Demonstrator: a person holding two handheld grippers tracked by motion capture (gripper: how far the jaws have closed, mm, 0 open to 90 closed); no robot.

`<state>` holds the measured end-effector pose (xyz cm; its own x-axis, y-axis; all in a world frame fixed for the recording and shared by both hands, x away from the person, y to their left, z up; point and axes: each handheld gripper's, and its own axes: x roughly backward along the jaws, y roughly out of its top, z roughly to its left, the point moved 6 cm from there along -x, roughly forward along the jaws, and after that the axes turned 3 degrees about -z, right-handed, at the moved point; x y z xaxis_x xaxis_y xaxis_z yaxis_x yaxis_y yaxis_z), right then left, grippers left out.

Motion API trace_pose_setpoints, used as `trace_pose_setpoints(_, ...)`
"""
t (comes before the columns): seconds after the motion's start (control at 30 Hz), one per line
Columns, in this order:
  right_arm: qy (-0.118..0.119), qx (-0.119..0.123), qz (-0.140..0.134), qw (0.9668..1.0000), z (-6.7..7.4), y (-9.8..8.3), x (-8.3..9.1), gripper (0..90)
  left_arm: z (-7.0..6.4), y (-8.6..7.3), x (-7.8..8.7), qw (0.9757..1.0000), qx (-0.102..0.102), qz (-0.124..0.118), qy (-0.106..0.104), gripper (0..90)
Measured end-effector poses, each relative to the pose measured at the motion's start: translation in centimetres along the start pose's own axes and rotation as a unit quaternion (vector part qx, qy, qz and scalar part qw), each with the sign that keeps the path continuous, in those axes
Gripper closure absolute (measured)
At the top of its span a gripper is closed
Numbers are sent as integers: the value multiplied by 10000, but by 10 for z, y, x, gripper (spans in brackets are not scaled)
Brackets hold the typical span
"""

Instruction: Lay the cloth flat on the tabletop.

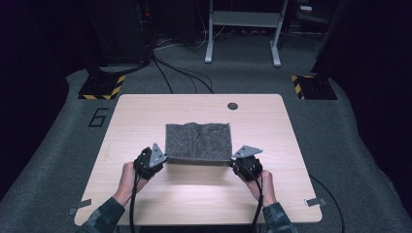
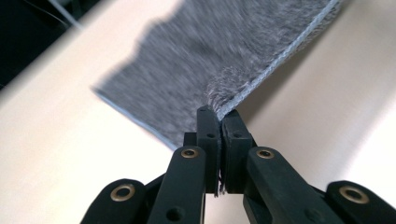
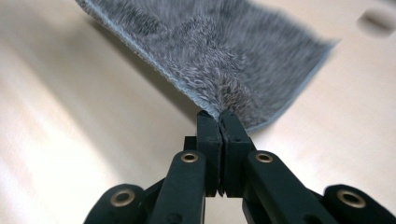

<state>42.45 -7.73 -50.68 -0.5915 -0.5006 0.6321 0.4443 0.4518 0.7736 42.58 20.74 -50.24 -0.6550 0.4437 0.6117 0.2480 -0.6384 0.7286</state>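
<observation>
Item: grey fleece cloth [image 1: 198, 141], mid-counter [image 1: 145, 109], near edge lifted, far edge down; left tongs [image 2: 219, 116] and right tongs [image 3: 218, 116] each pinching a near corner; step judged: folding begun; next: carry both corners evenly toward the far edge.

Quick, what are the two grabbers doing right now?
Left gripper: closed, pinching a corner of the grey cloth.
Right gripper: closed, pinching the cloth's other near corner.

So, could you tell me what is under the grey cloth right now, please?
Under the grey cloth is the wooden table. The left gripper and right gripper lift its near edge, with shadowed bare wood below. Whatever lies beneath the rest is covered.
</observation>
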Motion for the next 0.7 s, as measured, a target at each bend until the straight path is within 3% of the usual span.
trace_pose_setpoints(0.07, 148, -86, 96, 9998, 4, -12, -3, 849, -14, -17, -3, 9994, 117, 170, -261, 858)
trace_pose_setpoints(0.17, 351, -177, 183, 9991, 8, -22, -2, 719, -21, -30, -1, 9970, 380, 304, -596, 723)
trace_pose_setpoints(0.23, 526, -303, 126, 9981, 8, -24, 4, 611, -20, -34, 4, 9959, 572, 327, -625, 576)
trace_pose_setpoints(0.33, 583, -447, -96, 9972, 3, -22, 14, 421, -12, -38, 14, 9955, 831, 248, -393, 361)
trace_pose_setpoints(0.37, 583, -447, -96, 9972, 3, -22, 14, 421, -12, -38, 14, 9955, 831, 248, -393, 329)
trace_pose_setpoints(0.47, 431, -565, -299, 9970, -7, -16, 19, 306, 1, -38, 24, 9950, 978, 94, -205, 267)
trace_pose_setpoints(0.5, 264, -600, -352, 9972, -14, -10, 17, 273, 5, -37, 25, 9945, 1015, 115, -215, 249)
trace_pose_setpoints(0.53, 183, -610, -351, 9973, -17, -7, 14, 250, 18, -33, 25, 9933, 1158, 11, -34, 241)
trace_pose_setpoints(0.6, 73, -608, -372, 9974, -22, 0, 7, 208, 31, -29, 19, 9915, 1287, -11, 167, 234)
trace_pose_setpoints(0.67, 7, -604, -346, 9976, -23, 3, 3, 189, 36, -27, 14, 9908, 1334, 57, 207, 230)
trace_pose_setpoints(0.7, -268, -584, -325, 9974, -28, 9, -9, 147, 44, -23, 1, 9899, 1368, 109, 350, 220)
